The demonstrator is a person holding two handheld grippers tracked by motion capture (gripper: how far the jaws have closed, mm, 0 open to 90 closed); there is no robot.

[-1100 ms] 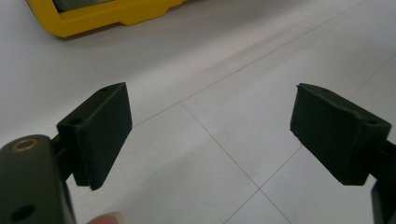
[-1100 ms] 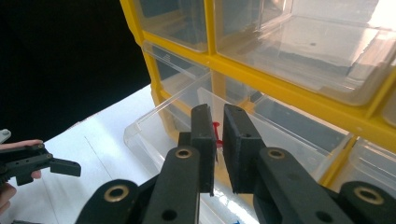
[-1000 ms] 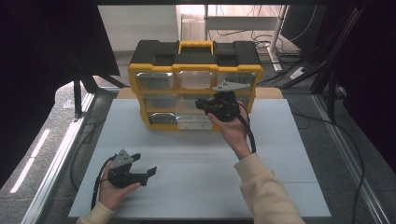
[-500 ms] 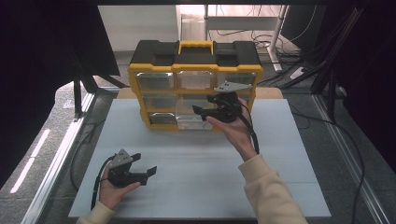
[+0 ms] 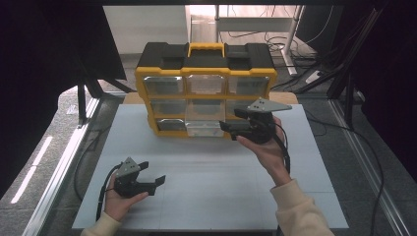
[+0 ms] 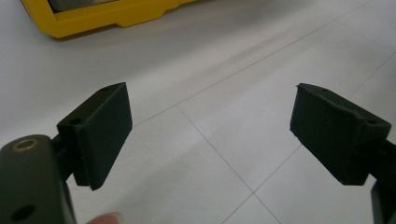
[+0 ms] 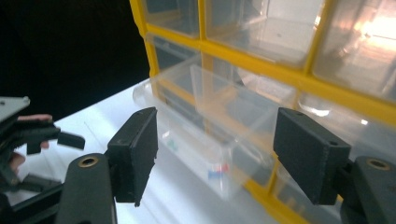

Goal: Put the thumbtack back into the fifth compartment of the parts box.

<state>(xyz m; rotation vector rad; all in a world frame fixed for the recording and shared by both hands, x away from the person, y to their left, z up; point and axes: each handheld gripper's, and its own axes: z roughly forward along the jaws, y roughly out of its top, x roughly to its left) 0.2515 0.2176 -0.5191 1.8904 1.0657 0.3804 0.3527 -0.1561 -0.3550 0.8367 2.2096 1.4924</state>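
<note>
Right claw (image 5: 227,121) drawn back from bottom drawer (image 5: 203,129), jaws apart

organizer (image 5: 205,93): yellow-black, upright, table rear | bottom-middle clear drawer (image 5: 204,128): pulled partly out

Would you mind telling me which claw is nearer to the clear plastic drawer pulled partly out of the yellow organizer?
The right claw: it hangs just in front of the drawer, jaws open. The left claw rests farther back on the white table.

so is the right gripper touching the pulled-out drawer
Apart. In the right gripper view the right gripper is open, and the clear drawer sits beyond its jaws, with neither pad on it.
</note>
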